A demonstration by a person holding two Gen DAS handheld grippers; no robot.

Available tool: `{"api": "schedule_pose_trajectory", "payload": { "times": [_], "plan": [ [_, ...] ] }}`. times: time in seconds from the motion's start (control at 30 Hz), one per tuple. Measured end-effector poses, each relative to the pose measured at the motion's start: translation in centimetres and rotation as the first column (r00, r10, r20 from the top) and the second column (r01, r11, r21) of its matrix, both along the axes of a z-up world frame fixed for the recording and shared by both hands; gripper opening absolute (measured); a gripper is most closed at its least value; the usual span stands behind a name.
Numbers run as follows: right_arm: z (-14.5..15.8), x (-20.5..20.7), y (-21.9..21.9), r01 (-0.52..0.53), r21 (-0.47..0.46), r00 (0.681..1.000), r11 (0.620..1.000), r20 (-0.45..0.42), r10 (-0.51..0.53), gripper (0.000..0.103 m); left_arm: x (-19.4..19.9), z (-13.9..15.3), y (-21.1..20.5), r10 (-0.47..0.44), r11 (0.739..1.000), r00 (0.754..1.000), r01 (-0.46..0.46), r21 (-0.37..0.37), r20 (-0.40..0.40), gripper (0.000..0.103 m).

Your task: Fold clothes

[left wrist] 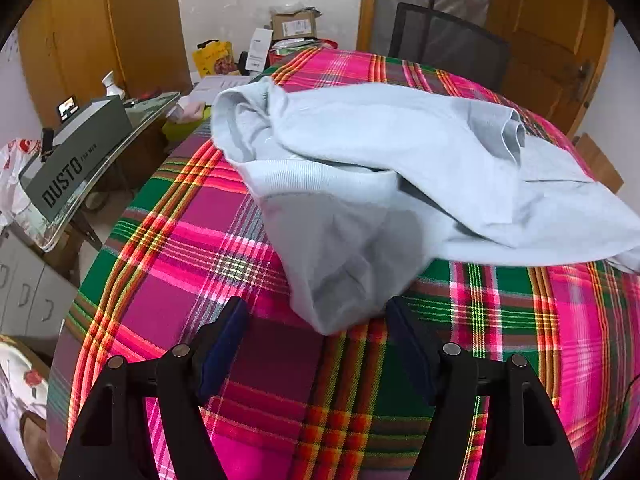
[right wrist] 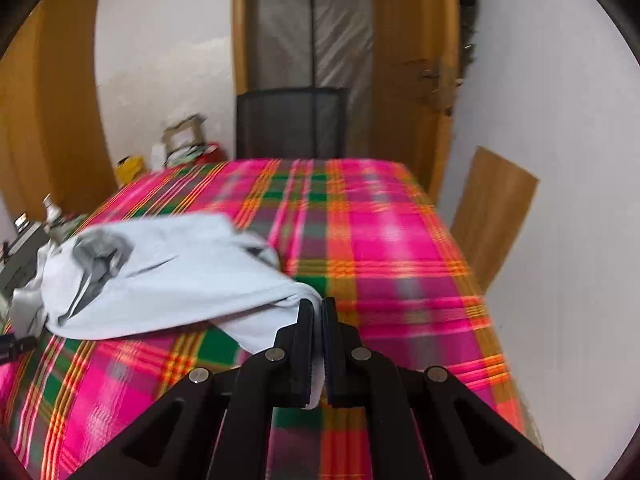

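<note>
While my right tool (right wrist: 318, 308) clamps an edge of the pale grey garment (right wrist: 168, 276) | my left tool (left wrist: 316, 320) stands wide, garment corner between its fingers, untouched | garment lies crumpled on the plaid table (left wrist: 240, 360).

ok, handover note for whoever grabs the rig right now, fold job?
Right gripper: shut on an edge of the light grey garment, fabric pinched between the pads.
Left gripper: open, holding nothing; a hanging fold of the same garment lies just ahead of its fingers, not gripped.
Garment: crumpled in a heap on the plaid tablecloth, one sleeve bunched, nothing laid flat.
Done: one edge picked up.
Left: grip a second edge with the left, spread it flat, then do all the folds.
</note>
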State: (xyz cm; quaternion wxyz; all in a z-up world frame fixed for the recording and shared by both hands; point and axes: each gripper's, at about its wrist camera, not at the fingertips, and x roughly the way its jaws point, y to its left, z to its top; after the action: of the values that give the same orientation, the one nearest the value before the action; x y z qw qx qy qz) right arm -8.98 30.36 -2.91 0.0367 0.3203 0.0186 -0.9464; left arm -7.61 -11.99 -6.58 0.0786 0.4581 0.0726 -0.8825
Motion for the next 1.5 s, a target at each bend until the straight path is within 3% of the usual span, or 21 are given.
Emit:
{"api": "schedule_pose_trajectory", "payload": {
  "times": [0.13, 0.27, 0.4, 0.47, 0.53, 0.57, 0.87, 1.07, 1.17, 1.27, 1.37, 1.4, 1.43, 1.5],
  "plan": [
    [0.2, -0.2, 1.3, 0.006, 0.027, 1.000, 1.000, 0.018, -0.006, 0.004, -0.1, -0.1, 0.1, -0.003, 1.000, 1.000, 0.003, -0.013, 0.006, 0.074],
    [-1.8, -0.9, 0.9, -0.019, 0.083, 0.996, 0.996, 0.089, 0.011, 0.005, -0.2, -0.1, 0.0, -0.018, 1.000, 1.000, 0.018, -0.014, 0.003, 0.074],
    [-3.6, -1.4, 1.0, -0.046, 0.082, 0.987, 0.996, 0.156, 0.033, 0.005, -0.4, -0.1, -0.4, -0.036, 0.999, 0.999, 0.036, -0.007, 0.004, 0.070],
    [-4.4, -1.7, 1.1, -0.054, 0.085, 0.983, 0.995, 0.182, 0.038, 0.005, -0.5, 0.1, -0.4, -0.046, 0.999, 0.999, 0.046, -0.014, 0.004, 0.052],
    [-4.3, -1.6, 1.3, -0.046, 0.088, 0.985, 0.995, 0.170, 0.030, 0.005, -0.8, 0.5, -0.7, -0.054, 0.998, 0.999, 0.054, 0.015, 0.004, 0.020],
    [-4.3, -1.6, 1.4, -0.041, 0.089, 0.986, 0.995, 0.164, 0.026, 0.005, -0.9, 0.6, -1.0, -0.053, 0.998, 0.999, 0.053, 0.027, 0.002, 0.017],
    [-0.8, 0.1, 1.3, -0.044, 0.129, 0.998, 0.991, 0.047, 0.038, 0.005, 0.6, 3.3, -2.2, -0.037, 0.999, 0.996, 0.040, 0.037, -0.084, 0.014],
    [-0.1, 1.2, 2.9, 0.008, 0.180, 0.999, 0.984, 0.039, -0.015, 0.003, 2.0, 4.6, -3.3, -0.019, 0.999, 0.993, 0.023, 0.032, -0.114, 0.009],
    [0.1, 1.0, 4.9, 0.090, 0.252, 0.995, 0.964, 0.027, -0.100, 0.000, 2.6, 4.6, -4.1, -0.026, 0.999, 0.994, 0.029, 0.027, -0.107, 0.009],
    [-0.5, 1.2, 7.8, 0.076, 0.160, 0.991, 0.984, 0.095, -0.092, 0.000, 2.8, 4.3, -4.4, -0.032, 0.999, 0.995, 0.034, 0.021, -0.092, 0.009],
    [-1.2, 1.3, 8.6, 0.053, 0.138, 0.990, 0.989, 0.123, -0.070, 0.002, 2.4, 4.7, -3.7, -0.043, 0.997, 0.994, 0.049, 0.057, -0.103, 0.013],
    [-1.3, 1.2, 8.3, 0.034, 0.121, 0.991, 0.992, 0.124, -0.049, 0.002, 2.2, 5.1, -3.1, -0.060, 0.995, 0.992, 0.069, 0.076, -0.112, 0.025],
    [-1.3, 1.2, 8.0, 0.015, 0.105, 0.992, 0.994, 0.124, -0.028, 0.002, 2.1, 5.5, -2.5, -0.077, 0.992, 0.990, 0.089, 0.095, -0.122, 0.043],
    [-1.4, 1.0, 6.9, -0.024, 0.091, 0.992, 0.996, 0.127, 0.012, 0.003, 1.7, 6.2, -1.3, -0.114, 0.983, 0.984, 0.132, 0.129, -0.139, 0.064]
  ]
}}
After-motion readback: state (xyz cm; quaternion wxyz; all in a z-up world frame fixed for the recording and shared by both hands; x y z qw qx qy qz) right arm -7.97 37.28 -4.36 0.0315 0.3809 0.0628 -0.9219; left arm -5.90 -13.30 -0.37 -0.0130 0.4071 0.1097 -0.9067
